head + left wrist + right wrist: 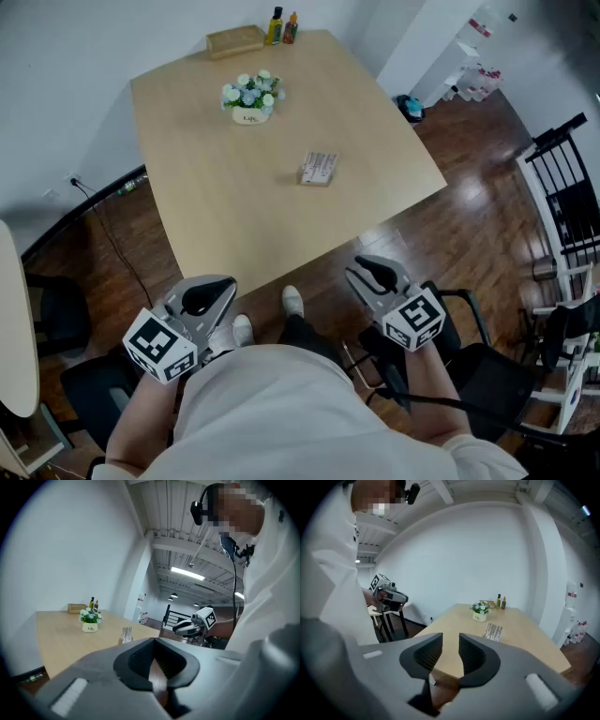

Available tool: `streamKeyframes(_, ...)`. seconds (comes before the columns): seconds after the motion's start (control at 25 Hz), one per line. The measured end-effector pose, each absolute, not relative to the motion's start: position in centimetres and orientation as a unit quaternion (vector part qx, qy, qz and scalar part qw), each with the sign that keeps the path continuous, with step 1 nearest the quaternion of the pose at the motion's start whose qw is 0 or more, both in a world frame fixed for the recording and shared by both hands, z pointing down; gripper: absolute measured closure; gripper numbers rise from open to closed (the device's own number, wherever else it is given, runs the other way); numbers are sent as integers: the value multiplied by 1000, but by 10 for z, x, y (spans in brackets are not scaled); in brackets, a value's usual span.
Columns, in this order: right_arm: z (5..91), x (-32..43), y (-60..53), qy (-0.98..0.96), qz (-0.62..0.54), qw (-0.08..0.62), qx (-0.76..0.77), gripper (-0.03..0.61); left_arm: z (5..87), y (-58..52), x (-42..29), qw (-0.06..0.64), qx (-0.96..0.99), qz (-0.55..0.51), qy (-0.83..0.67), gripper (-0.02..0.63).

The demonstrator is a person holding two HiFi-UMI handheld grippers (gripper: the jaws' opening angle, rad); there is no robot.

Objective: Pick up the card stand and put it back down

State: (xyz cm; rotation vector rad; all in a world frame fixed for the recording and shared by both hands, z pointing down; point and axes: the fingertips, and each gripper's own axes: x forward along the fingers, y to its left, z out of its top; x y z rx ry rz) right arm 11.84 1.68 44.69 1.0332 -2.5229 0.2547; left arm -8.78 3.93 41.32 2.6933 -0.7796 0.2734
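A pale wooden bench point(187, 197) carries a card stand point(318, 169) near its middle, well apart from a pot of flowers point(250, 97) farther back. A wooden box point(234, 40) and two small bottles point(275, 26) stand at the far edge. The left tongs point(214, 289) and right tongs point(367, 270) hang short of the near edge, above the dark floor point(450, 216).
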Motion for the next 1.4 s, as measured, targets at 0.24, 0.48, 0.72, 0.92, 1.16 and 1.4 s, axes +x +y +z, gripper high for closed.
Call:
streamKeyframes(0.24, 460, 151, -65, -909, 76, 223, 343, 465, 403, 13, -58, 170, 939, 88, -285, 612)
streamKeyframes(0.48, 489, 181, -145, -912, 83, 243, 320, 465, 401, -15, -38, 171, 930, 93, -313, 612)
streamKeyframes(0.72, 519, 195, -211, -912, 90, 258, 305, 463, 400, -32, -34, 177, 916, 93, -347, 612)
streamKeyframes(0.92, 543, 193, -254, -913, 107, 267, 289, 455, 399, -38, -37, 181, 903, 96, -378, 612)
streamKeyframes(1.16, 573, 177, -286, -916, 126, 283, 254, 414, 403, -42, -41, 188, 888, 103, -406, 612)
streamKeyframes(1.4, 581, 158, -294, -929, 137, 274, 208, 411, 404, -44, -45, 202, 881, 94, -417, 612)
